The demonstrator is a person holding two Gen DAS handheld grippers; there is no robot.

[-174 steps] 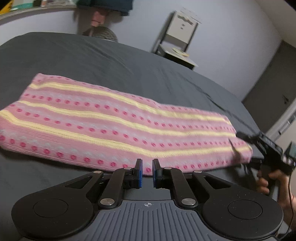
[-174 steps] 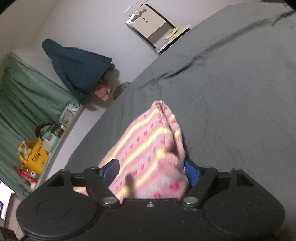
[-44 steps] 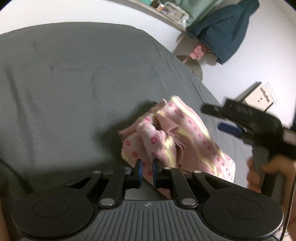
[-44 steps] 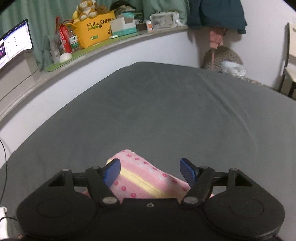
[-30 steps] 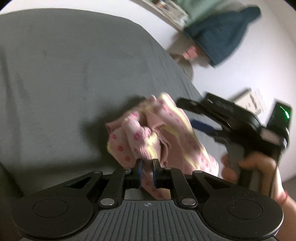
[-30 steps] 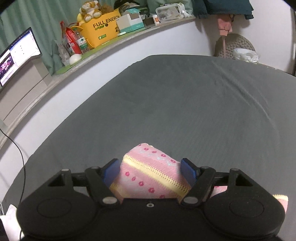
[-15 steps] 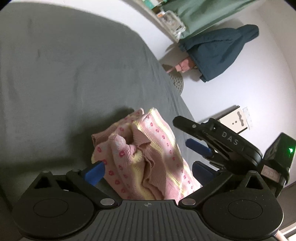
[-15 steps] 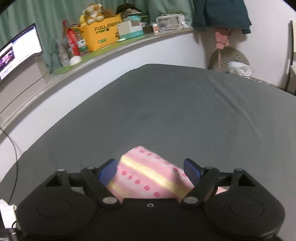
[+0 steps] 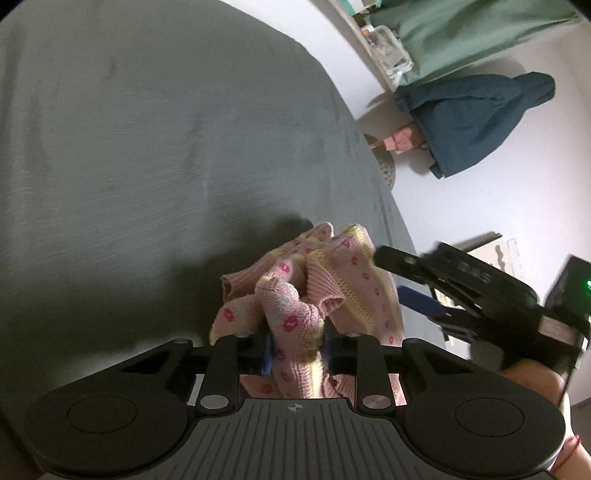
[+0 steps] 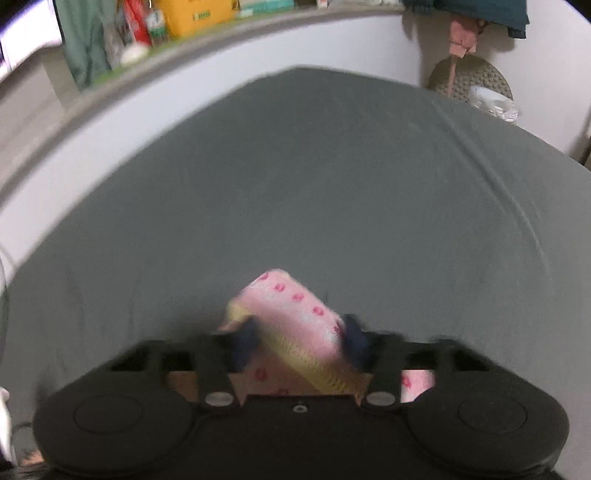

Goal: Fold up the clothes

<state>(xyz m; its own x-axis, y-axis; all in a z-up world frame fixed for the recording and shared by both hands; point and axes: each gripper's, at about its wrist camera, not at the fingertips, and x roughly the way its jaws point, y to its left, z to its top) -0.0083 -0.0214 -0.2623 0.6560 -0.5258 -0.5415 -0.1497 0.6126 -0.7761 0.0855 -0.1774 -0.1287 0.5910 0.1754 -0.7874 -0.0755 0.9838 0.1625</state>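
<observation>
A pink knit garment (image 9: 351,280) with yellow stripes and red dots lies bunched on the dark grey bed sheet (image 9: 147,166). My left gripper (image 9: 297,352) is shut on a thick fold at its near end. The right gripper (image 9: 388,273) comes in from the right, against the garment's far side. In the right wrist view, which is blurred, the right gripper (image 10: 300,341) has its fingers pressed against both sides of a folded roll of the garment (image 10: 295,302), lifted a little off the sheet (image 10: 332,184).
A person's hand (image 9: 532,380) holds the right gripper's handle. A dark blue jacket (image 9: 472,122) hangs on the wall beyond the bed. A cluttered ledge (image 10: 184,22) runs along the far wall, with a woven stool (image 10: 469,81) beside the bed's corner.
The left gripper, wide open half a second ago, has closed on the bunched fold. The right gripper's fingers have moved in onto the garment, which now sits higher between them.
</observation>
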